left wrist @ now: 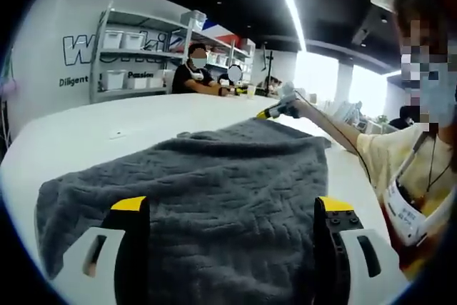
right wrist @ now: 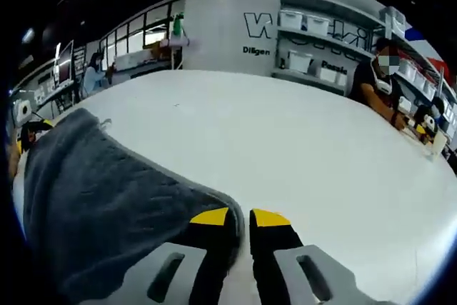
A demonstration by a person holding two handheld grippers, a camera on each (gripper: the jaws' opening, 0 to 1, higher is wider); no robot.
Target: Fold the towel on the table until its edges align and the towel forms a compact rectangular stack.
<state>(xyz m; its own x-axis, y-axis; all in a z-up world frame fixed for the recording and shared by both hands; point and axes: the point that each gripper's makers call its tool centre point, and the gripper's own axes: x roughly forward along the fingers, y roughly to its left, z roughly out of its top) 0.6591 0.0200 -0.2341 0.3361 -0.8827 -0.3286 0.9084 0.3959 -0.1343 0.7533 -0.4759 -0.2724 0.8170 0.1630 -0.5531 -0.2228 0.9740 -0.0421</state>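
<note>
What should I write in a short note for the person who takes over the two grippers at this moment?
Left gripper: open, jaws wide apart over the near edge of the grey towel, holding nothing.
Right gripper: jaws nearly closed at the towel's far corner; whether they pinch the cloth I cannot tell.
Towel: lies spread and slightly rumpled on the white table.
Done: no fold visible yet.
Left: grasp the corners, fold until the edges align, make a compact rectangular stack.
</note>
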